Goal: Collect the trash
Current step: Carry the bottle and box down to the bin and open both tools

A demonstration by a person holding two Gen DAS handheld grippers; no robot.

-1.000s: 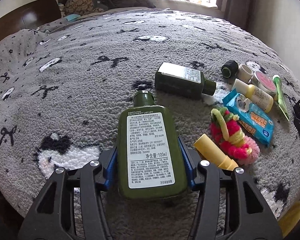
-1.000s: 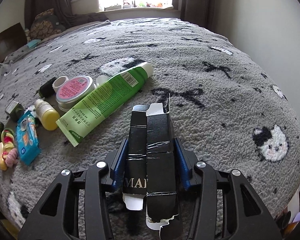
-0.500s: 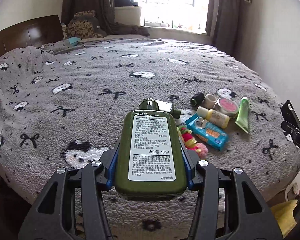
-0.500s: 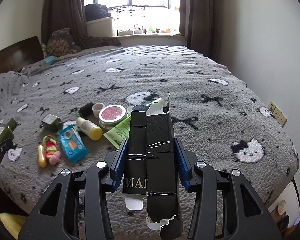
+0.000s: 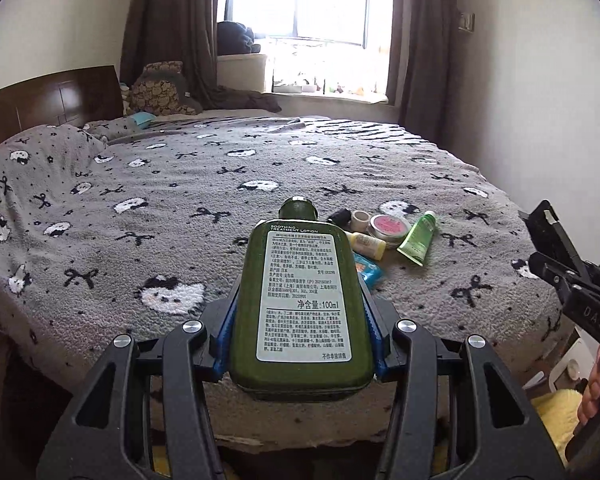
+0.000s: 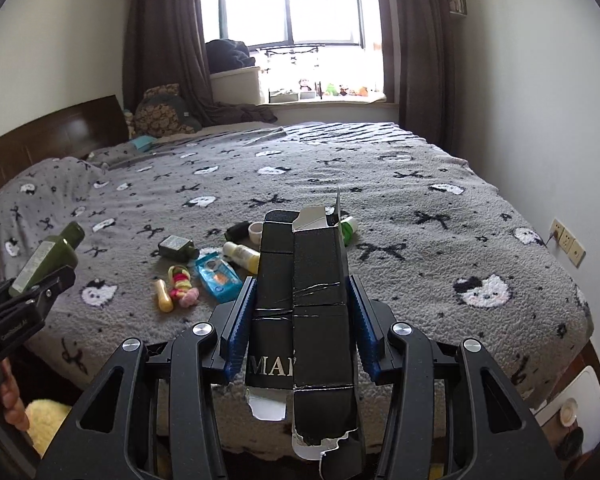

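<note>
Our left gripper (image 5: 302,334) clamps a green bottle (image 5: 302,300) labelled "SOOTHING TREATMENT LOTION", while our right gripper (image 6: 300,324) clamps a torn black carton (image 6: 304,312) reading "MAF".

Two grippers are in view: the left gripper (image 5: 302,320) and the right gripper (image 6: 300,312). Two dark green bottles show: one green lotion bottle (image 5: 302,304) between the left gripper's fingers, and one smaller green bottle (image 6: 176,247) lying on the bed (image 6: 420,280) ahead and left of the right gripper. One black carton (image 6: 304,308) sits in the right gripper. Ahead of it on the bed lie one green tube (image 5: 418,238), one pink-lidded tin (image 5: 389,225), one yellow-capped bottle (image 6: 242,255), one blue packet (image 6: 216,276), one yellow stick (image 6: 162,295), one pink-and-yellow hair tie (image 6: 182,282), one black cap (image 6: 237,231) and one white cap (image 6: 256,231).
</note>
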